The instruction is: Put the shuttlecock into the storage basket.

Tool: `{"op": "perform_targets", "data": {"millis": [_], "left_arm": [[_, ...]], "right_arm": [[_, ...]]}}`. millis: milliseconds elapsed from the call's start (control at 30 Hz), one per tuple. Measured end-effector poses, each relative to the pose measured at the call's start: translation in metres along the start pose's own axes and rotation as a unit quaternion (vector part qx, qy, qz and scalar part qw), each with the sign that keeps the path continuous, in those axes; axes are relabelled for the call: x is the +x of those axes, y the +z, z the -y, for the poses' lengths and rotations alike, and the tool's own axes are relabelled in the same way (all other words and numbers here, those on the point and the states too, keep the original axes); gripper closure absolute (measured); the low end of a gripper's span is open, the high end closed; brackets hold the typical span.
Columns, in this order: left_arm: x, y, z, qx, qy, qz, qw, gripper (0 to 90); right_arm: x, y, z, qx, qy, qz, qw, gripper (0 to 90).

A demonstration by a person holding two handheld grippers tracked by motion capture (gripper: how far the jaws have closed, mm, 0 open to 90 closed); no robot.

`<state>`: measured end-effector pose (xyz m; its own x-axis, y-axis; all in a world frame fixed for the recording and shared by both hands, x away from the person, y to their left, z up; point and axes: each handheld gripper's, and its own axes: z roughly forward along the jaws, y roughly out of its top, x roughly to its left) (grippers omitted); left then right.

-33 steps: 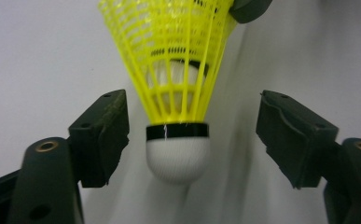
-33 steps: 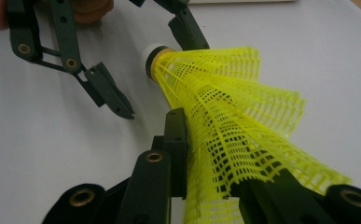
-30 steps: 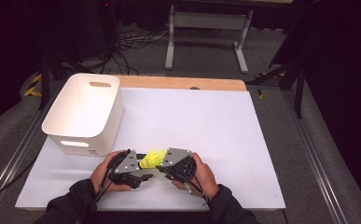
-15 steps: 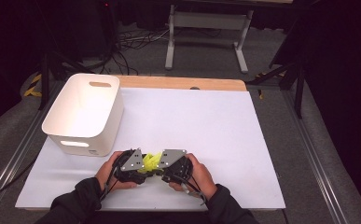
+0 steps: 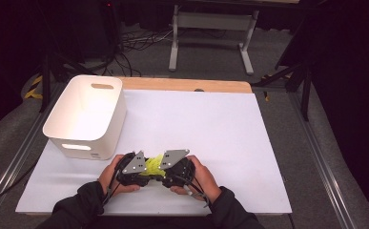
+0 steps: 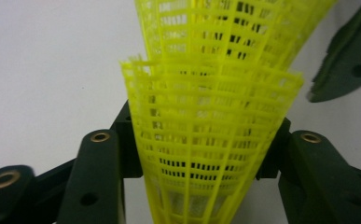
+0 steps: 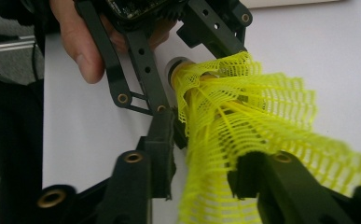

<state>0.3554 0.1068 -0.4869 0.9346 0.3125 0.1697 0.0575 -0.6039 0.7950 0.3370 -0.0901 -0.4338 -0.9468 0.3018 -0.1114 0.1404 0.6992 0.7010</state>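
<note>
Facing each other low over the white table (image 5: pixel 249 143), the left gripper (image 5: pixel 146 167) and right gripper (image 5: pixel 159 167) share yellow shuttlecocks (image 5: pixel 153 164). From above these look like one yellow scrap; the left gripper view shows two nested mesh skirts (image 6: pixel 211 116), its just-closing jaws clamped on them. The right gripper view shows its just-opening jaws loose around the mesh, beside the left hand (image 7: pixel 82 39)

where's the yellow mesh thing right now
In the high view the yellow mesh shuttlecocks sit between the left gripper and right gripper, at the white table's near edge, just right of the white bin.

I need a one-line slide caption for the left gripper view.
Left gripper closing its black jaws around nested yellow plastic mesh shuttlecocks above the white table.
</note>
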Motion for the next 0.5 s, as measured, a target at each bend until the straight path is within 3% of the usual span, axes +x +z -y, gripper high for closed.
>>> {"op": "perform_targets", "data": {"millis": [100, 267, 500], "left_arm": [[0.000, -0.001, 0.000, -0.009, 0.000, -0.007, 0.9999, 51.4], [0.000, -0.004, 0.000, -0.022, -0.002, -0.014, 0.9997, 52.3], [0.000, -0.007, 0.001, -0.034, -0.004, -0.020, 0.9992, 52.0]], "right_arm": [[-0.001, -0.002, 0.000, -0.011, 0.008, -0.005, 0.9999, 58.8], [0.002, -0.008, -0.004, -0.024, -0.002, 0.004, 0.9997, 47.9], [0.005, -0.019, -0.007, -0.033, -0.009, 0.014, 0.9993, 39.5]]}}
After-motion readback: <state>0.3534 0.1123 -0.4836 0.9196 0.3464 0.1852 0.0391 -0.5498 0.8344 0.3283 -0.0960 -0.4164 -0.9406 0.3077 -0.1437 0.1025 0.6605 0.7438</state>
